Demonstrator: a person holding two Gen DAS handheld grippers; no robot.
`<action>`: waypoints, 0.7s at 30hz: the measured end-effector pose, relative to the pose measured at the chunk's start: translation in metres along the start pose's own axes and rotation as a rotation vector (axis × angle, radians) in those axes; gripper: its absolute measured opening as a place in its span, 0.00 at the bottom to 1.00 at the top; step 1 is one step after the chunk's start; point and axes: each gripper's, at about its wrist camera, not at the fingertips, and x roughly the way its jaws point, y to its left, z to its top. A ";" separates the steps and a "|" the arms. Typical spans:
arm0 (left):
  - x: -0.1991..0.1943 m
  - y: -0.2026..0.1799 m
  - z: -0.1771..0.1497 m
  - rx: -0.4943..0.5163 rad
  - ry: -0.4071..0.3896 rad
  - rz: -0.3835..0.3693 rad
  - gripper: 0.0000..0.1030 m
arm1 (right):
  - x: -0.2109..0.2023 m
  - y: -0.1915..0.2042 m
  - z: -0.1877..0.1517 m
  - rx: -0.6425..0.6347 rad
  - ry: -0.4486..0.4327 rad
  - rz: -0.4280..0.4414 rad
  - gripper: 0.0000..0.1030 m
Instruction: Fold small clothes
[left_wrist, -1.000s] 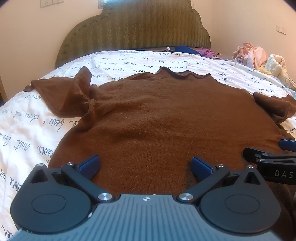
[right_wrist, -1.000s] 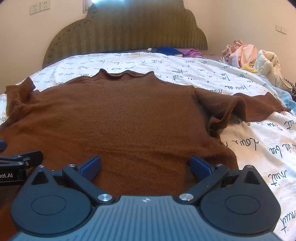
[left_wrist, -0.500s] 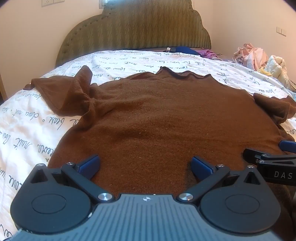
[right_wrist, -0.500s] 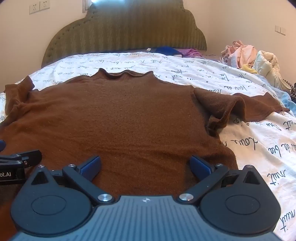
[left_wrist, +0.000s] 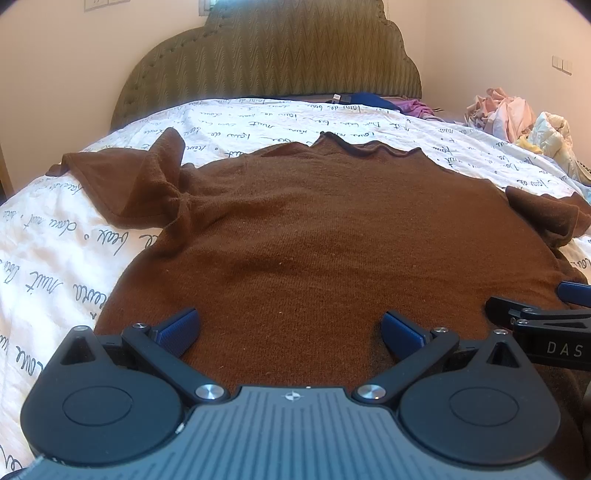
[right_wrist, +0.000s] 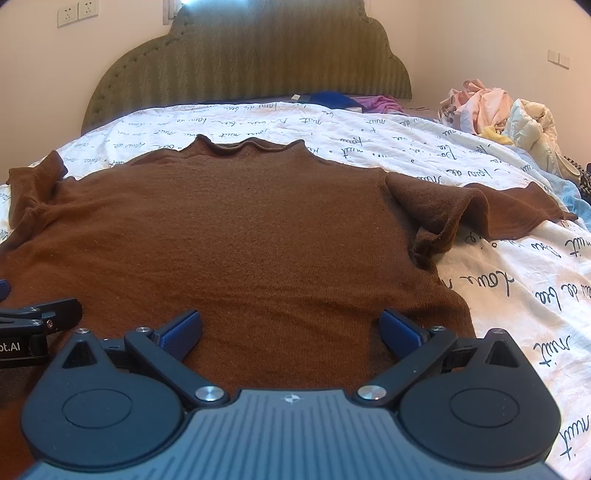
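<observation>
A brown short-sleeved knit top (left_wrist: 332, 240) (right_wrist: 229, 236) lies flat on the bed, collar toward the headboard. Its left sleeve (left_wrist: 125, 184) is rumpled and its right sleeve (right_wrist: 465, 210) is bunched near the armpit. My left gripper (left_wrist: 290, 328) hovers open over the hem's left part, nothing between its blue pads (left_wrist: 177, 328). My right gripper (right_wrist: 291, 328) is open over the hem's right part, pads (right_wrist: 400, 328) apart. Each gripper shows at the edge of the other's view.
The white bedspread (left_wrist: 55, 266) with black script covers the bed. A green padded headboard (right_wrist: 251, 62) stands at the far end, with blue and purple clothes (right_wrist: 351, 100) below it. A heap of pale clothes (right_wrist: 498, 114) lies at the far right.
Both views have shifted very slightly; the top looks a touch smoother and lower. Both grippers stay open in the same place over the hem.
</observation>
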 end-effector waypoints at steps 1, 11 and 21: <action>0.000 0.000 0.000 0.001 0.001 0.000 1.00 | 0.000 0.000 0.000 0.000 0.000 0.001 1.00; 0.001 0.000 -0.001 0.005 0.003 0.004 1.00 | 0.000 0.000 0.000 0.004 0.002 0.003 1.00; 0.001 0.001 -0.001 0.005 0.004 0.004 1.00 | 0.000 0.000 0.000 -0.001 0.003 0.000 1.00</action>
